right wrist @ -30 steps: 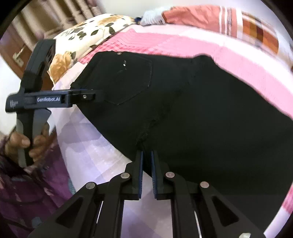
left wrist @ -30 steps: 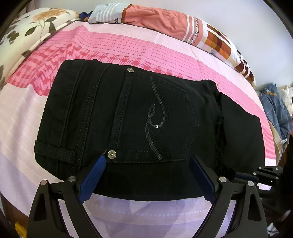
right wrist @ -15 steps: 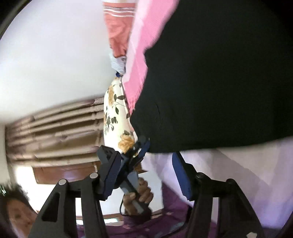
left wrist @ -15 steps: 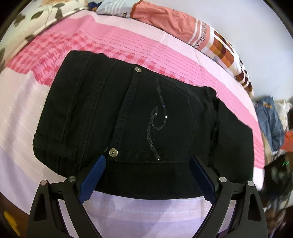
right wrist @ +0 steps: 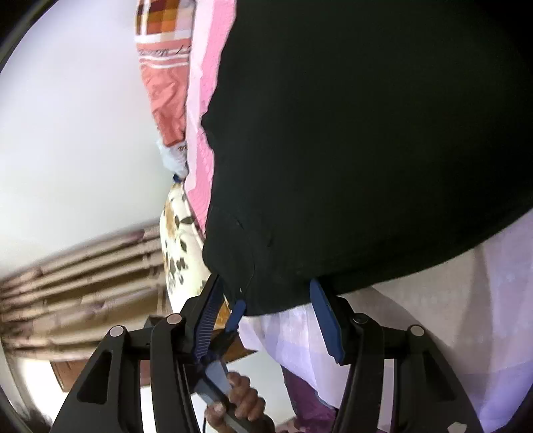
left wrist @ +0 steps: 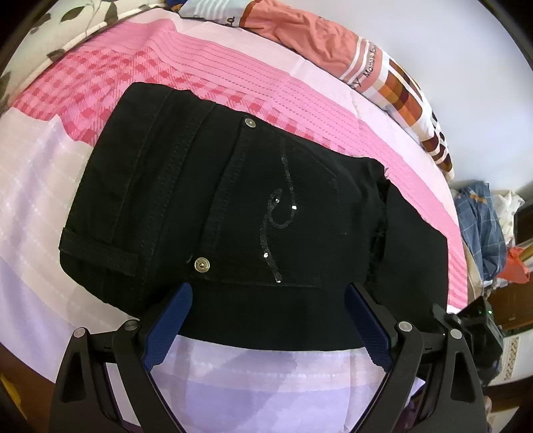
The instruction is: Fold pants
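Note:
Black pants lie folded on the pink bedsheet, back pocket with a sequin swirl facing up. My left gripper is open and empty, its blue pads just over the pants' near edge. My right gripper is open and empty, rolled sideways at the pants' near edge. The left gripper also shows in the right wrist view, held in a hand, low at that edge.
An orange patterned pillow and a floral pillow lie at the far side of the bed. A pile of clothes sits off the bed's right. The bed's near edge runs just under the grippers.
My right gripper has opened, let go of the pants and rolled sideways. My left gripper stayed open and drew slightly closer to the pants.

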Demonstrator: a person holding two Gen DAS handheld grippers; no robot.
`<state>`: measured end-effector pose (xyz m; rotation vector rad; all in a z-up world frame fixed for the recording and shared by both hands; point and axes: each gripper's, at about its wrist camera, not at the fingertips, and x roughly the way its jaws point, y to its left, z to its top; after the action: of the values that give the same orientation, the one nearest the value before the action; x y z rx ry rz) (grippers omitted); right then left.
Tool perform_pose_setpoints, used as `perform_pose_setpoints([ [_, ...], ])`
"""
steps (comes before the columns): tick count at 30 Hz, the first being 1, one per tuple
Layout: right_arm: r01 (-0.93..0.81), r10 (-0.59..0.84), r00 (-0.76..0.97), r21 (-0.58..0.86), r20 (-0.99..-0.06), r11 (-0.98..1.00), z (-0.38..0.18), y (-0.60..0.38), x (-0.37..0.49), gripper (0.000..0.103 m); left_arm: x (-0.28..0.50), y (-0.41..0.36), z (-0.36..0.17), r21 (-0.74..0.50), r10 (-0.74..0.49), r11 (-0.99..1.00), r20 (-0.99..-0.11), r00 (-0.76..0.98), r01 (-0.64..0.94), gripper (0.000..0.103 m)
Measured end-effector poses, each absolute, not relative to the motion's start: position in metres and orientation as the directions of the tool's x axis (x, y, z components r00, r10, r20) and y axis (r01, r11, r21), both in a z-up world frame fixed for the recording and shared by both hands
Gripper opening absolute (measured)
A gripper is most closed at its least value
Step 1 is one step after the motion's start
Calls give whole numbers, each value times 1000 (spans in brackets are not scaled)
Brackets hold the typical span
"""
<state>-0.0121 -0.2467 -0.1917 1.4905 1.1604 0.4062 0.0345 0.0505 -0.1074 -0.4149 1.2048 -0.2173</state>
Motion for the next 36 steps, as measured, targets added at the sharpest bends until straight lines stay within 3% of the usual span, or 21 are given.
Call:
perform_pose_setpoints([
  [3, 476, 800, 472, 871, -371, 123, -192, -244, -11, 56, 33, 51, -107, -435, -389, 898, -852, 350, -62, 93],
  [7, 488, 763, 502, 862, -407, 139, -185, -237, -4, 72, 32, 50, -106, -441, -393, 895, -851, 348, -66, 93],
  [12, 481, 705, 557, 862, -440, 158, -184, -226, 4, 72, 32, 50, -106, -449, -403, 891, -848, 344, -65, 93],
  [13, 466, 700, 551, 863, -454, 194, -182, -224, 6, 69, 32, 50, -106, -450, -404, 890, -847, 345, -64, 93],
  [15, 448, 701, 524, 857, -484, 256, -180, -216, 12, 26, 32, 50, -106, -451, -405, 891, -847, 344, -63, 93],
  [16, 450, 726, 485, 851, -488, 271, -186, -210, 17, 9, 32, 50, -106, -451, -405, 890, -847, 344, -63, 93],
  [17, 460, 747, 447, 843, -491, 279, -195, -204, 18, 7, 32, 49, -106, -452, -406, 890, -847, 344, -64, 93],
  [26, 356, 765, 449, 878, -462, 321, -175, -208, 18, 5, 31, 53, -105, -464, -412, 882, -845, 342, -85, 93],
  [36, 350, 813, 378, 881, -443, 318, -175, -199, 0, 5, 30, 48, -104, -439, -391, 896, -854, 342, -72, 93],
])
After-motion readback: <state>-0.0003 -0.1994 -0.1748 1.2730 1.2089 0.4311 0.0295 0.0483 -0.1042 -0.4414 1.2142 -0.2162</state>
